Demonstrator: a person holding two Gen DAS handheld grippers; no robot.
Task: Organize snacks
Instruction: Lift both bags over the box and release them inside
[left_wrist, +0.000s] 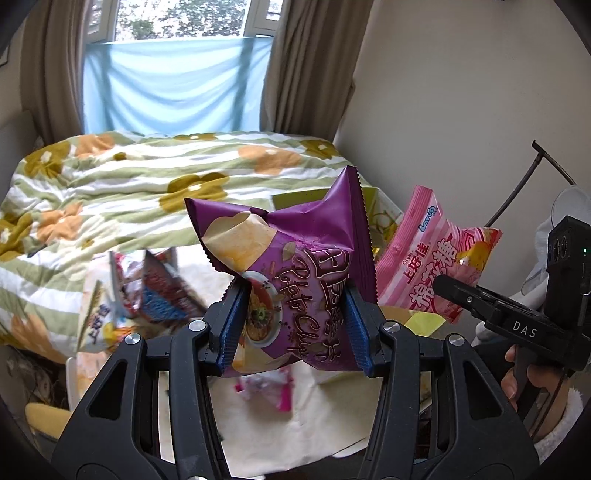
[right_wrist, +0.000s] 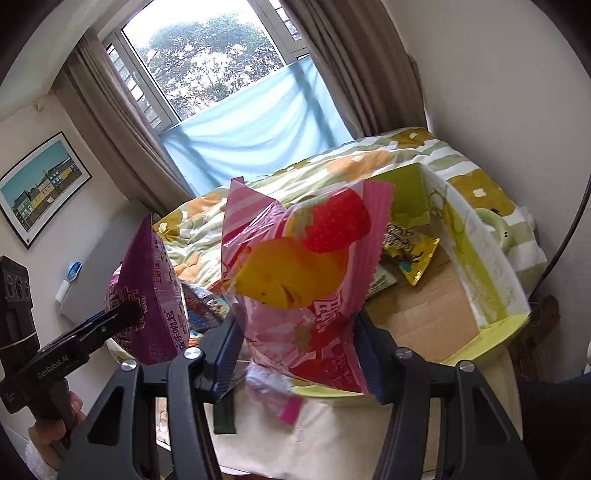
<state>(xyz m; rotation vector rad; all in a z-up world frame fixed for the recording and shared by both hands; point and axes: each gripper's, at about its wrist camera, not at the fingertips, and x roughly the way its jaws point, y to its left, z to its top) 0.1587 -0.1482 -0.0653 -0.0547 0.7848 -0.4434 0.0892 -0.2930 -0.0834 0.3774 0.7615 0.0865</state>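
Note:
My left gripper (left_wrist: 295, 325) is shut on a purple potato chip bag (left_wrist: 295, 251) and holds it up above the table. My right gripper (right_wrist: 295, 347) is shut on a pink strawberry marshmallow bag (right_wrist: 303, 258), also held in the air. In the left wrist view the pink bag (left_wrist: 428, 266) hangs to the right, with the right gripper (left_wrist: 454, 291) below it. In the right wrist view the purple bag (right_wrist: 147, 295) and the left gripper (right_wrist: 122, 317) are at the left. A green-walled cardboard box (right_wrist: 480, 258) lies just behind the pink bag, with a gold packet (right_wrist: 410, 251) inside.
Several snack packets (left_wrist: 140, 295) lie at the left of the cream-clothed table (left_wrist: 332, 424). A small pink packet (left_wrist: 273, 387) lies under the purple bag. A bed with a flowered quilt (left_wrist: 147, 184) stands behind. A wall (left_wrist: 461, 110) is at the right.

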